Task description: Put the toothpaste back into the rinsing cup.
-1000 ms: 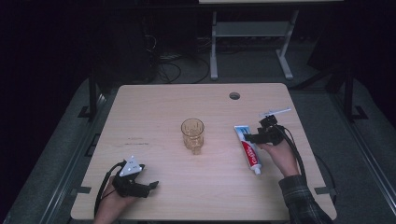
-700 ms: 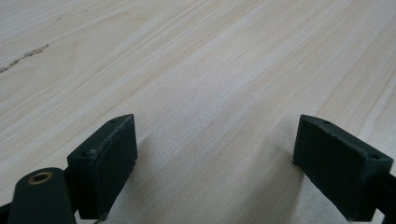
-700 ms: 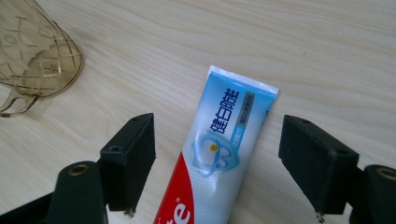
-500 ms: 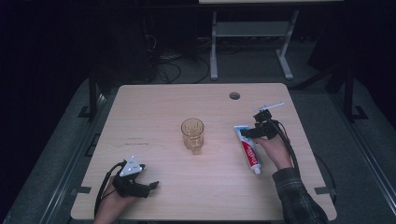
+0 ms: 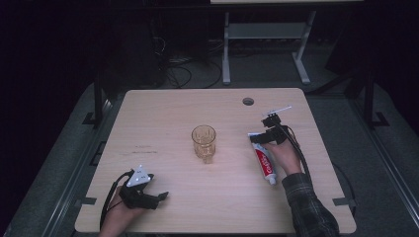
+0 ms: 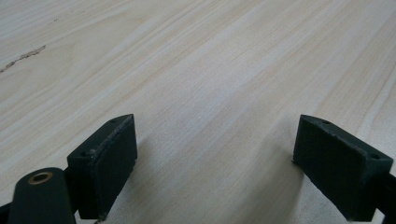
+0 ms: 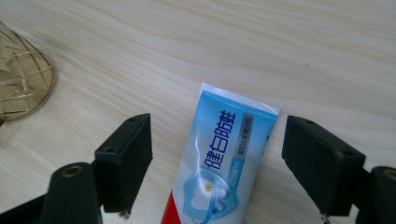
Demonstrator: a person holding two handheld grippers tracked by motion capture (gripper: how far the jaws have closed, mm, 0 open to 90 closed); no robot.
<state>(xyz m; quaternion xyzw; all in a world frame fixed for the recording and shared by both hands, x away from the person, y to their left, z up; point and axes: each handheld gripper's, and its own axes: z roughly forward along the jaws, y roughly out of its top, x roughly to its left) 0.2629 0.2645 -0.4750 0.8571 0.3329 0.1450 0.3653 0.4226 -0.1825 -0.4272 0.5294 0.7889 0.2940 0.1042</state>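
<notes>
Pale wood counter (image 5: 163, 113): toothpaste tube (image 7: 224, 154) lying flat near right edge, between just-widening jaws of right claw (image 7: 217, 163), untouched. Left claw (image 6: 215, 163) resting wide open, holding nothing, near front-left corner.

We see bare surface (image 5: 163, 113) across the whole upper left of the high view, and more of it across the lower middle. The glass (image 5: 204, 142) stands alone at centre, with room to pass on every side. Right of it, the toothpaste tube (image 5: 263, 159) lies flat, with a free lane between the two. Our right claw (image 7: 215, 163) straddles the tube's flat end, gaps on both sides. Our left claw (image 6: 215, 163) faces nothing but bare wood.
</notes>
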